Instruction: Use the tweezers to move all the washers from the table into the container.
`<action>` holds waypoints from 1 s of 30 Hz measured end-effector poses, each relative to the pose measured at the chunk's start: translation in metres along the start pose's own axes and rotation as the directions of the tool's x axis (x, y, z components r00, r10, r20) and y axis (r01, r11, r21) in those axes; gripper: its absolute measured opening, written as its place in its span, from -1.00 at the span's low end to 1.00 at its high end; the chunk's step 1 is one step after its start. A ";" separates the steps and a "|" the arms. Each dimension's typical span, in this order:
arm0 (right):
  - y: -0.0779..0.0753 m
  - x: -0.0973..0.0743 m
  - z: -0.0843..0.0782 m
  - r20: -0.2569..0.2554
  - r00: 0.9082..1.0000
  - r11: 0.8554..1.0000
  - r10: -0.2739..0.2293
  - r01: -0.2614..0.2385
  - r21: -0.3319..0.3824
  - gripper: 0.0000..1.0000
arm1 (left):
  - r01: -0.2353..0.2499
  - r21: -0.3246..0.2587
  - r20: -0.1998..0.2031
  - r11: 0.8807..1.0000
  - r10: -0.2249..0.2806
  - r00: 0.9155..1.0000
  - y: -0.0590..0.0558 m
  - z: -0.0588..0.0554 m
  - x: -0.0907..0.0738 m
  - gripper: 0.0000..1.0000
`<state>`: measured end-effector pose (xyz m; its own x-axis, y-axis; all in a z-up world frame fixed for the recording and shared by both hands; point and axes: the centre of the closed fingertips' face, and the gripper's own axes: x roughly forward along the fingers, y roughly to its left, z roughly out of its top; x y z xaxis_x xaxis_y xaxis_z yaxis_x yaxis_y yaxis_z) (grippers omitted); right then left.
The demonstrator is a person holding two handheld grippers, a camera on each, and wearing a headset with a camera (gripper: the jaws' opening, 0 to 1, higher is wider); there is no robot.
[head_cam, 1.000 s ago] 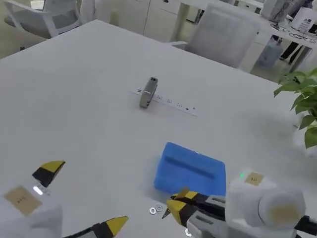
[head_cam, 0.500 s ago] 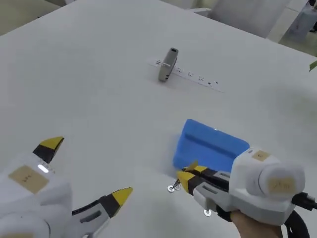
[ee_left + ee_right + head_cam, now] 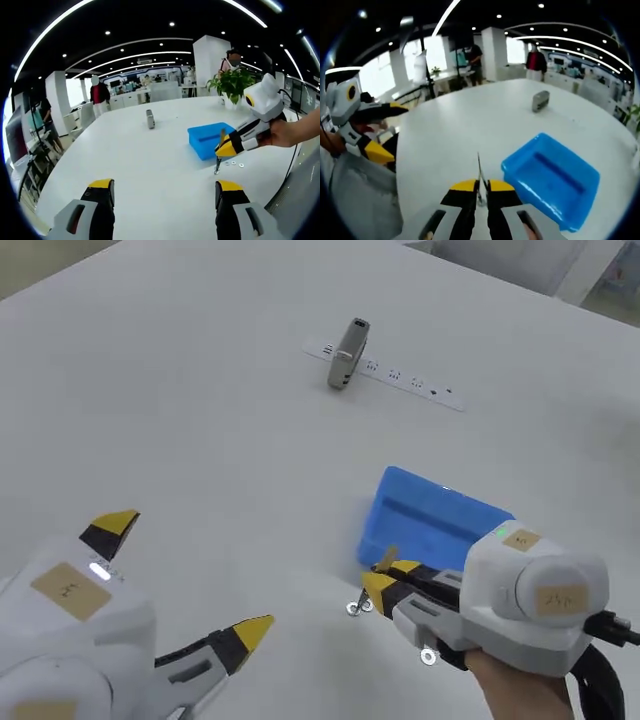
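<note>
Though near the container (image 3: pixel 440 515) edge, tweezers (image 3: pixel 479 172) over open table (image 3: pixel 200 420).

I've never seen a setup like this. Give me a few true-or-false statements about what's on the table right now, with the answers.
1. The right tool is shut on a pair of tweezers. True.
2. The blue container has washers in it. False: its inside looks bare in the right gripper view, and the washers lie on the table.
3. The left tool has its jaws spread wide and holds nothing. True.
4. The washers lie on the far side of the container. False: they lie on its near side, beside the tip of the right tool.
</note>
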<state>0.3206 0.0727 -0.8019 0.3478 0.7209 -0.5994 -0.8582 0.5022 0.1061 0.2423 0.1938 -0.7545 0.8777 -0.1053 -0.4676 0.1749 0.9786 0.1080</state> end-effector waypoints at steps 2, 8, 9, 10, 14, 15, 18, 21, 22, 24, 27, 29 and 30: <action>-0.001 0.001 0.001 0.008 1.000 1.000 0.007 -0.007 0.018 -0.93 | 0.000 0.000 -0.004 1.000 0.000 1.000 0.000 -0.001 0.000 0.68; -0.002 0.004 0.004 0.013 1.000 1.000 0.009 -0.009 0.012 -0.93 | 0.003 0.009 -0.013 1.000 -0.003 1.000 -0.001 -0.002 0.000 0.67; -0.002 0.004 0.005 0.016 1.000 1.000 0.010 -0.010 0.013 -0.93 | 0.004 0.010 -0.013 1.000 -0.004 1.000 -0.001 -0.002 0.000 0.67; -0.003 0.005 0.005 0.018 1.000 1.000 0.011 -0.011 0.016 -0.93 | 0.005 0.011 -0.015 1.000 -0.005 1.000 -0.001 -0.002 0.000 0.67; -0.002 0.008 0.006 0.021 1.000 0.999 0.018 -0.019 0.026 -0.93 | 0.008 0.012 -0.022 1.000 -0.007 1.000 -0.001 -0.003 0.000 0.66; -0.002 0.008 0.006 0.021 1.000 1.000 0.018 -0.019 0.023 -0.93 | 0.008 0.013 -0.022 1.000 -0.007 1.000 -0.001 -0.003 0.000 0.66; -0.002 0.010 0.008 0.025 1.000 1.000 0.020 -0.020 0.023 -0.94 | 0.008 0.015 -0.027 1.000 -0.007 1.000 -0.001 -0.004 0.001 0.66; -0.003 0.011 0.009 0.027 0.999 1.000 0.017 -0.018 0.018 -0.94 | 0.008 0.016 -0.029 1.000 -0.008 1.000 -0.001 -0.004 0.001 0.66; -0.003 0.012 0.010 0.028 0.999 1.000 0.018 -0.019 0.016 -0.94 | 0.008 0.016 -0.029 1.000 -0.008 1.000 -0.001 -0.004 0.001 0.65; -0.004 0.013 0.009 0.023 1.000 1.000 0.017 -0.017 0.006 -0.94 | 0.010 0.017 -0.031 1.000 -0.009 0.999 -0.001 -0.005 0.001 0.65; -0.004 0.013 0.006 0.016 1.000 1.000 0.015 -0.015 -0.011 -0.94 | 0.010 0.018 -0.030 1.000 -0.009 0.999 -0.001 -0.005 0.001 0.65; -0.003 0.011 0.004 0.020 1.000 1.000 0.009 -0.009 -0.017 -0.94 | 0.009 0.019 -0.031 1.000 -0.008 0.999 -0.001 -0.005 0.001 0.64; -0.003 0.010 0.004 0.022 1.000 1.000 0.006 -0.005 -0.018 -0.94 | 0.009 0.019 -0.029 1.000 -0.008 1.000 -0.001 -0.004 0.001 0.64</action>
<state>0.3283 0.0804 -0.8051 0.3514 0.7342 -0.5809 -0.8665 0.4900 0.0951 0.2410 0.1935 -0.7589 0.8627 -0.1080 -0.4941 0.1910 0.9742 0.1205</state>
